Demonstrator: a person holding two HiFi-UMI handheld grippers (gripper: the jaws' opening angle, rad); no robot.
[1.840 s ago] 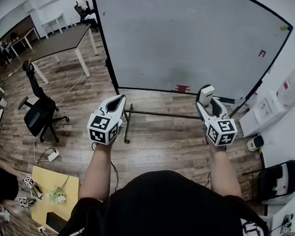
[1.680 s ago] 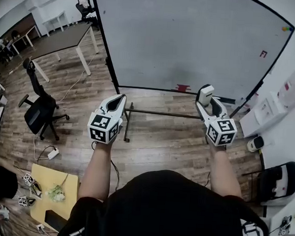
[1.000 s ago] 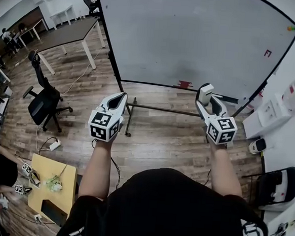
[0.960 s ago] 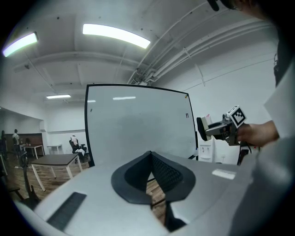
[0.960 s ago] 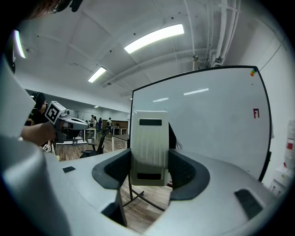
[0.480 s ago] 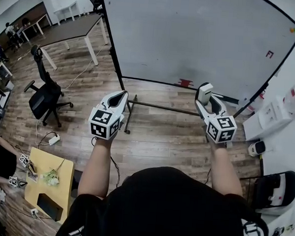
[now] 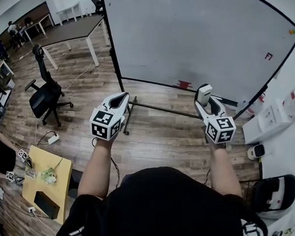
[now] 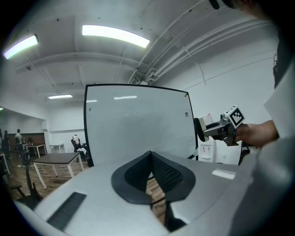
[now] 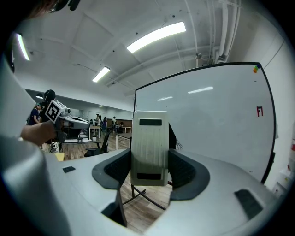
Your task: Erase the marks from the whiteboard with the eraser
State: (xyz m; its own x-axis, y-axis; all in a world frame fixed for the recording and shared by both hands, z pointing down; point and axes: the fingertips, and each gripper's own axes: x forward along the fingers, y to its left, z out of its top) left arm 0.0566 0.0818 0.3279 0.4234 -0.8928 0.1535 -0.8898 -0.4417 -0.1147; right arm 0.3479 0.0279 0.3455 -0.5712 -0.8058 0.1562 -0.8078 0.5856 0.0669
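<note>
My right claw (image 9: 150, 171) is pinching the pale grey, ribbed block eraser (image 9: 149, 138), which stands upright between the two dark pads with its top well above them. My left claw (image 8: 151, 159) is pressed together with nothing in it, its black pads meeting in a point. In the head view both bare forearms reach straight forward from the black shirt at about the same height, the left marker cube (image 7: 105, 125) and the right marker cube (image 7: 220, 129) facing up towards the camera. Both claws aim at the large white, black-framed whiteboard (image 7: 194, 37), which stands on the wood plank floor (image 7: 156, 136). The eraser is in the air in front of the board's lower right part, apart from its surface. A small red mark (image 9: 260, 111) sits high near the board's right edge, well away from the eraser.
</note>
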